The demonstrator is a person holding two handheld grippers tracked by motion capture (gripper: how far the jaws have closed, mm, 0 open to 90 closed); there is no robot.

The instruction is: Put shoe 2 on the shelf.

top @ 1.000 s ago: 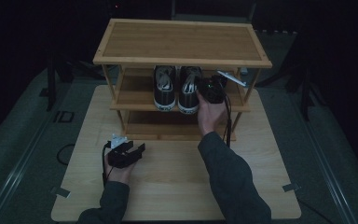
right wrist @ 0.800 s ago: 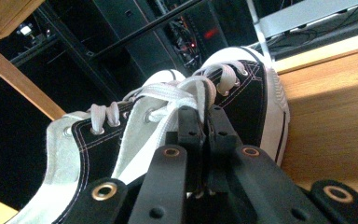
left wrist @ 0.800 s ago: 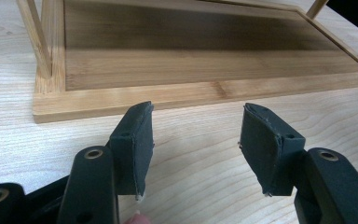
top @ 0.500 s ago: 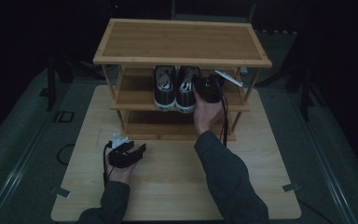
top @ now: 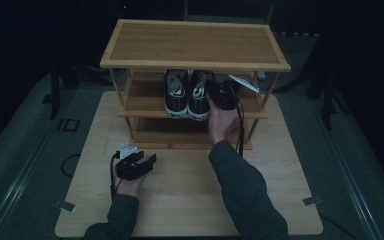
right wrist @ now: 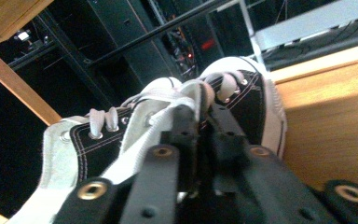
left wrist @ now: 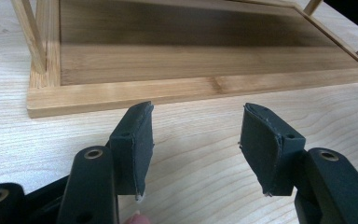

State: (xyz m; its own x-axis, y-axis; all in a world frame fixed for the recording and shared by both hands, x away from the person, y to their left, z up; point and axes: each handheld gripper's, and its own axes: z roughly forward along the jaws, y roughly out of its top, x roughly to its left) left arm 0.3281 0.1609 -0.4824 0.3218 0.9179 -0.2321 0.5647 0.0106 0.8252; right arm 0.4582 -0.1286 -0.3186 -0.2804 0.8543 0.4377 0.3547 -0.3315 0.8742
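Two black-and-white sneakers stand side by side on the middle shelf of a bamboo shoe rack [top: 195,45]: the left sneaker [top: 176,95] and the right sneaker [top: 200,97]. My right gripper [top: 215,94] reaches under the top board and is shut on the right sneaker [right wrist: 251,102]. In the right gripper view its jaws [right wrist: 203,126] pinch the white-edged canvas by the laces. My left gripper [top: 136,165] rests low over the table in front of the rack. It stands open [left wrist: 196,140] with nothing between its pads, facing the rack's bottom shelf [left wrist: 191,60].
The rack stands at the back of a pale wooden table board [top: 190,200]. Its corner posts [top: 130,125] and the top board close in the shelf space. A cable [top: 241,130] trails from the right gripper down the forearm. Dark floor surrounds the board.
The right hand has shifted slightly left on the middle shelf, still gripping the right sneaker. The left gripper has stayed where it was.
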